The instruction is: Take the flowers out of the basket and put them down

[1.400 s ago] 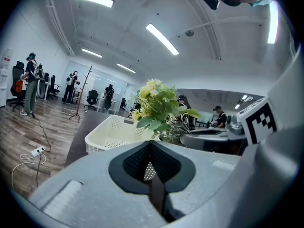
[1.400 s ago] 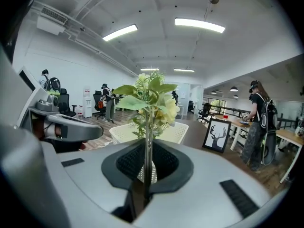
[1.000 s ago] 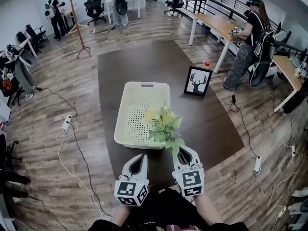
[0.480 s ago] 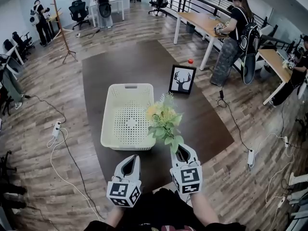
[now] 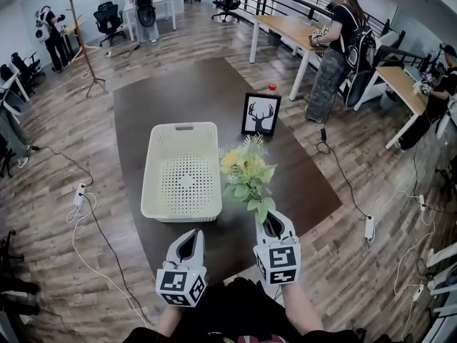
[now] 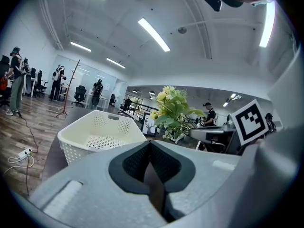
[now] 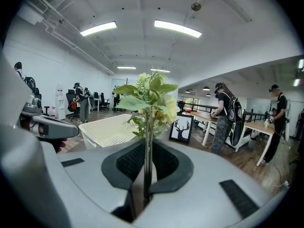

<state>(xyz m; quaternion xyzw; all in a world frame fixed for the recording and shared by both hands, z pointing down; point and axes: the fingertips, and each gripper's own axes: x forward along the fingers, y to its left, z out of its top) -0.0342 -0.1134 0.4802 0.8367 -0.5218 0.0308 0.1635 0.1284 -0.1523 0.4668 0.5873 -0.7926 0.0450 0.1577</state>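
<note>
Dark matte worktop [image 5: 207, 91]; perforated cream plastic basket [image 5: 184, 181] ahead of my closed, empty left fingers [image 6: 85, 175]; right fingers [image 7: 190, 184] pinch leafy yellow flowers [image 5: 246, 170] by the stem.

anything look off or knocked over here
Nothing stands out. The basket sits flat and empty, the flowers stand upright in the right tool beside it, and the frame stands on the table.

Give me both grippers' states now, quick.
Left gripper: shut, holding nothing.
Right gripper: shut on the flower bunch, by its stems.
</note>
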